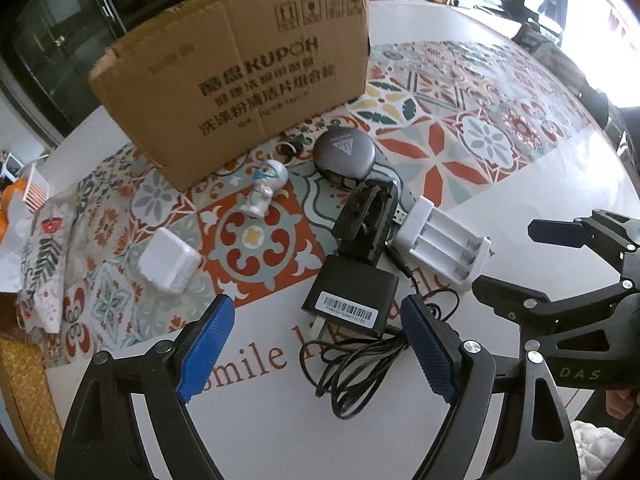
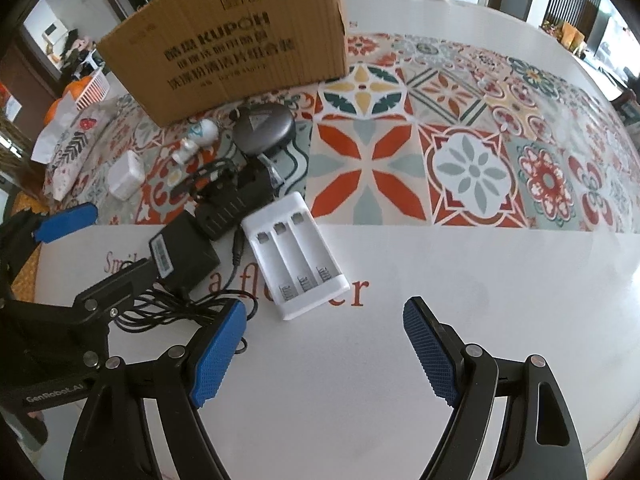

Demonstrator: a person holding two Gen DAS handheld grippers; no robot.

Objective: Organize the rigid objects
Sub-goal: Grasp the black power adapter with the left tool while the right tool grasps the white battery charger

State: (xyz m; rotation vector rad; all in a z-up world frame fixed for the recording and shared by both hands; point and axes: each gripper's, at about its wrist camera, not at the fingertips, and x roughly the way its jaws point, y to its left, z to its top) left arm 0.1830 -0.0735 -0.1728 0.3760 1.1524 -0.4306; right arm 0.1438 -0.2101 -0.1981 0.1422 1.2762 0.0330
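Both grippers released, fingers spread, holding nothing: left gripper (image 1: pixel 318 350) low centre over black adapter (image 1: pixel 352 300) and its cable; right gripper (image 2: pixel 325 354) low centre above bare desk (image 2: pixel 460 264). White battery charger (image 2: pixel 296 254) mid-frame, cardboard box (image 2: pixel 240 40) upper left.

Both wrist cameras look forward and down along their fingers at the table (image 1: pixel 520 184) from close above. The left view faces the black adapter (image 1: pixel 352 300) — the right faces bare tabletop, further right. Both share the cardboard box (image 2: pixel 232 36) and white battery charger (image 2: pixel 296 256).
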